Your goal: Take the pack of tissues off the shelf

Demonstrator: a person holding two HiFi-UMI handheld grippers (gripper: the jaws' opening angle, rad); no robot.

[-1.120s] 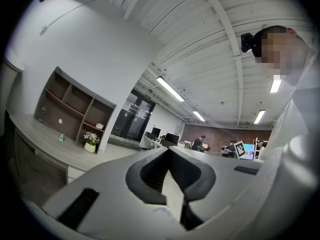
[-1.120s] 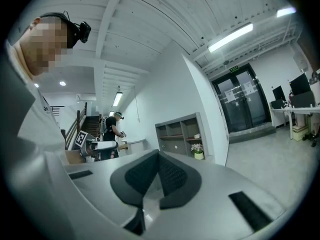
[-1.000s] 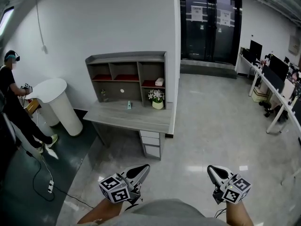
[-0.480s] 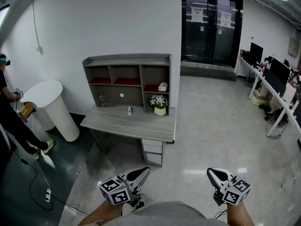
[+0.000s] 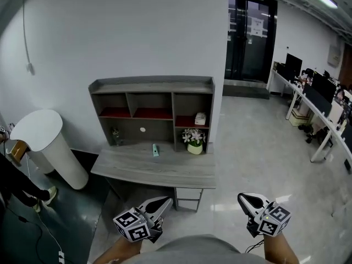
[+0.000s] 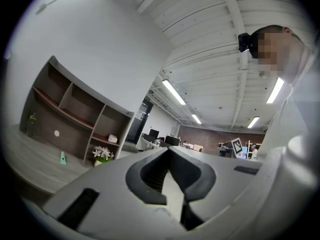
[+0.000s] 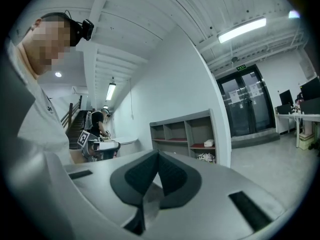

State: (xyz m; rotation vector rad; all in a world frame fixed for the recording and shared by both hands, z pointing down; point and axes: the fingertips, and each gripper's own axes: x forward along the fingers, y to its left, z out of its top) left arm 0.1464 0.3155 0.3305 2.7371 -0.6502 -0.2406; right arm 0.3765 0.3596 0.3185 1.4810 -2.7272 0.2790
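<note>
The pack of tissues (image 5: pixel 200 119) is a small white packet in the right-hand compartment of the grey shelf unit (image 5: pixel 151 86), which stands on a grey desk (image 5: pixel 137 166). It also shows as a pale packet (image 6: pixel 113 139) in the left gripper view and as a white packet (image 7: pixel 209 144) in the right gripper view. My left gripper (image 5: pixel 166 201) and right gripper (image 5: pixel 241 197) are held low near my body, well short of the desk. Both are shut with nothing between the jaws.
A pot of white flowers (image 5: pixel 193 139) stands just below the tissue compartment, with a small teal object (image 5: pixel 155 149) on the desk beside it. A white round-topped stand (image 5: pixel 38 133) and a person's legs (image 5: pixel 19 183) are at the left. Office desks with monitors (image 5: pixel 313 95) line the right.
The desk and shelf now sit nearer and more to the middle of the head view. The person at the left has slid mostly out of frame. Both grippers stay shut and low.
</note>
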